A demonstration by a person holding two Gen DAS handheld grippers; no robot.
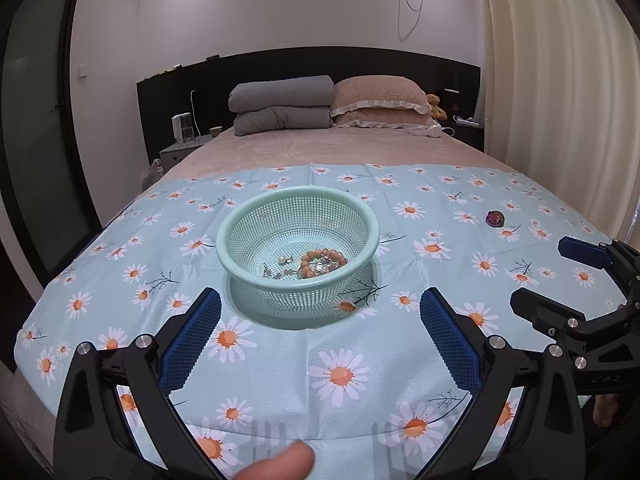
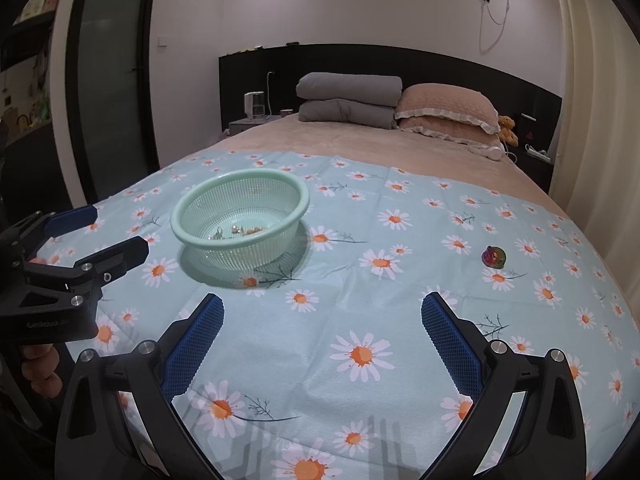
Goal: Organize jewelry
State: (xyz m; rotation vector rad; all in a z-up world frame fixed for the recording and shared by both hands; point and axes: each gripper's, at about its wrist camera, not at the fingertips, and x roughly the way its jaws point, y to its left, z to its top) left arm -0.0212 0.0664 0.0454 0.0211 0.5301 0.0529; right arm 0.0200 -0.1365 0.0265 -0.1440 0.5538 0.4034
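A mint-green mesh basket [image 1: 240,224] [image 2: 188,208] stands on the daisy-print cloth [image 1: 360,360] [image 2: 360,300]. Inside it lie an orange bead bracelet [image 1: 320,261] and small pearl and silver pieces [image 1: 280,268] [image 2: 236,231]. A small iridescent purple jewel [image 1: 495,218] [image 2: 495,257] lies alone on the cloth to the right. My left gripper [image 1: 320,312] is open and empty, just in front of the basket; it also shows in the right wrist view [image 2: 116,232]. My right gripper [image 2: 322,312] is open and empty, short of the jewel; it shows in the left wrist view [image 1: 548,276].
The cloth covers the foot of a bed [image 1: 320,148]. Grey folded quilts [image 1: 280,108] and pink pillows [image 1: 380,104] lie at the headboard. A nightstand [image 1: 180,148] stands left, curtains [image 1: 560,80] right. The bed edge runs close below both grippers.
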